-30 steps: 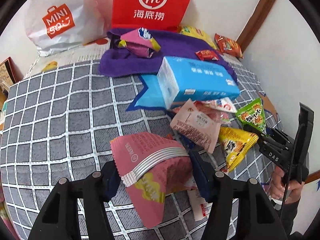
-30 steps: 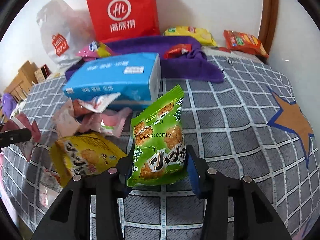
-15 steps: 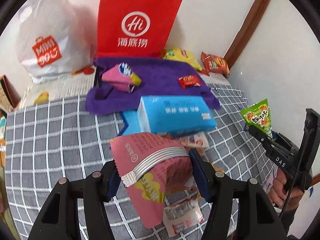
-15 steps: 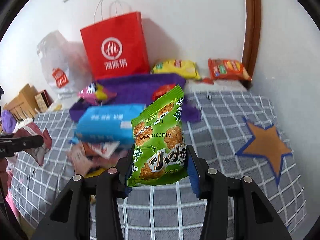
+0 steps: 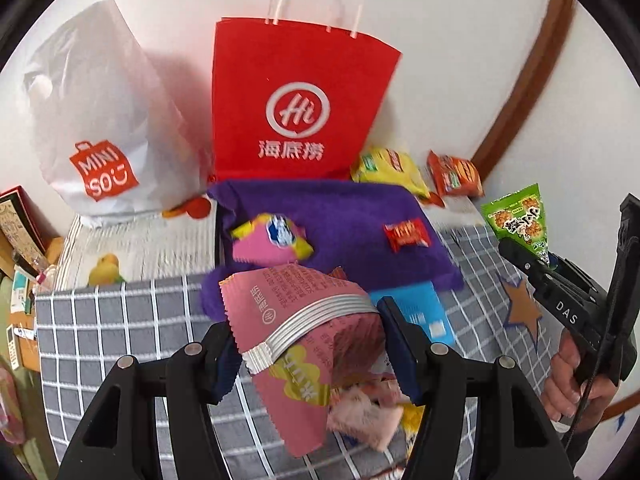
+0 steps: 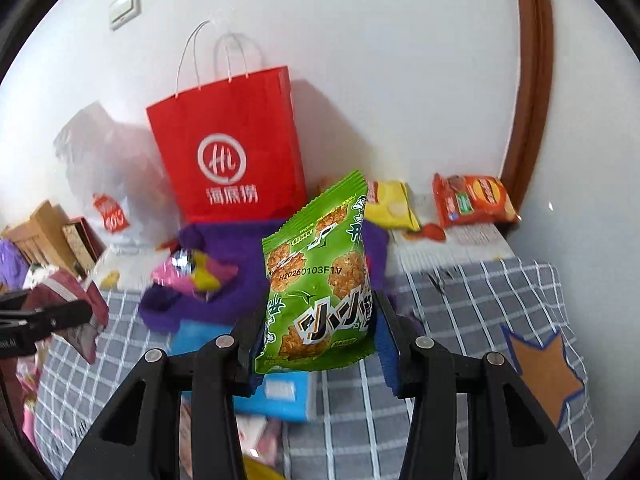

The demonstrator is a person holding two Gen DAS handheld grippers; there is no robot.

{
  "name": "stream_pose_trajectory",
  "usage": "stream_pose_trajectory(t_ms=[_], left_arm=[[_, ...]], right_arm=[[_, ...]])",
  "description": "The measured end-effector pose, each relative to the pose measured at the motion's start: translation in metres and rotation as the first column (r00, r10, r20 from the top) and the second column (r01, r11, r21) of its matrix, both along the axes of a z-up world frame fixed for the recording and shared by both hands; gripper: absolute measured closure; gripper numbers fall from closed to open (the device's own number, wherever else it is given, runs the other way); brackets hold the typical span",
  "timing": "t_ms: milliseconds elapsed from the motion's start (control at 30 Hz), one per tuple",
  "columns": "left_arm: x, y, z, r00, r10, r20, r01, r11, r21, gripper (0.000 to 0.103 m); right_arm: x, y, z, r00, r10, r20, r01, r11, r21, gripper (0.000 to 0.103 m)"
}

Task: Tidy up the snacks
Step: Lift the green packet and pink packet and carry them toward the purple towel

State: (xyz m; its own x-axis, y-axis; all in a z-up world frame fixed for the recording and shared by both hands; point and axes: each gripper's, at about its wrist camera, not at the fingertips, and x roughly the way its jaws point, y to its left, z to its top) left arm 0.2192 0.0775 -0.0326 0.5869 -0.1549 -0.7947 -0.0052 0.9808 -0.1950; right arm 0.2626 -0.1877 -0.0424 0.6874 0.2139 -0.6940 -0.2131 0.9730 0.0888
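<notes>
My left gripper is shut on a pink snack packet and holds it in the air above the checked bed cover. My right gripper is shut on a green snack packet, also held up; that packet shows at the right of the left wrist view. A red paper bag stands open against the wall behind a purple towel. The left gripper with its pink packet shows at the left edge of the right wrist view.
A white Miniso bag stands left of the red bag. On the towel lie a pink-yellow packet and a small red packet. Yellow and orange packets lie by the wall. A blue tissue pack and loose snacks lie below.
Both grippers have risen and moved toward the wall with their packets. The red bag and purple towel now appear nearer; the blue pack and snack pile have dropped under the grippers.
</notes>
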Motion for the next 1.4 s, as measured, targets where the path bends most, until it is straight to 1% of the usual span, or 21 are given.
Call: stream_pose_trajectory(t_ms=[267,367,433,533,633,667,733,800,900,1033,1200,1400], left_arm=[[0.055,0.014,0.009,1.0,0.028,0.008,-0.028,1.0,0.001,0.043],[0.07,0.016,0.005,1.0,0.019,0.019,-0.018,1.0,-0.018,0.043],[0.079,0.017,-0.003,1.0,0.001,0.015,0.0,0.999,-0.038,0.042],[0.092,0.022,-0.025,1.0,-0.008,-0.016,0.007,0.999,-0.049,0.042],[0.107,0.024,-0.042,0.997,-0.008,-0.075,0.005,0.999,-0.051,0.043],[0.109,0.024,-0.045,0.997,-0.005,-0.079,0.0,0.998,-0.064,0.043],[0.114,0.023,-0.057,0.992,-0.023,-0.122,0.012,0.996,-0.084,0.043],[0.116,0.02,-0.064,0.989,-0.035,-0.147,0.023,0.997,-0.078,0.043],[0.12,0.017,-0.075,0.984,-0.022,-0.178,0.014,0.999,-0.048,0.042],[0.124,0.021,-0.085,0.977,-0.003,-0.215,-0.008,0.999,-0.049,0.042],[0.125,0.021,-0.089,0.975,0.001,-0.224,-0.01,0.999,-0.042,0.042],[0.128,0.019,-0.092,0.973,0.005,-0.23,-0.013,0.999,-0.03,0.041]], right_arm=[[0.05,0.029,0.014,0.999,0.035,0.034,-0.035,0.999,0.001,0.057],[0.069,0.041,0.017,0.998,0.054,0.042,-0.054,0.999,0.007,0.057],[0.081,0.046,0.015,0.997,0.063,0.051,-0.063,0.998,-0.002,0.057],[0.101,0.051,0.002,0.997,0.067,0.036,-0.065,0.997,-0.03,0.057],[0.114,0.054,-0.02,0.997,0.079,0.006,-0.079,0.996,-0.042,0.057],[0.119,0.055,-0.029,0.996,0.085,-0.009,-0.085,0.996,-0.04,0.057],[0.128,0.06,-0.047,0.993,0.101,-0.065,-0.106,0.992,-0.073,0.057],[0.131,0.061,-0.058,0.992,0.105,-0.076,-0.112,0.989,-0.098,0.057],[0.135,0.062,-0.069,0.986,0.122,-0.111,-0.136,0.984,-0.119,0.057],[0.136,0.064,-0.073,0.979,0.153,-0.135,-0.17,0.977,-0.127,0.057],[0.133,0.066,-0.075,0.976,0.16,-0.149,-0.182,0.972,-0.149,0.057],[0.135,0.069,-0.084,0.963,0.177,-0.206,-0.21,0.966,-0.153,0.057]])
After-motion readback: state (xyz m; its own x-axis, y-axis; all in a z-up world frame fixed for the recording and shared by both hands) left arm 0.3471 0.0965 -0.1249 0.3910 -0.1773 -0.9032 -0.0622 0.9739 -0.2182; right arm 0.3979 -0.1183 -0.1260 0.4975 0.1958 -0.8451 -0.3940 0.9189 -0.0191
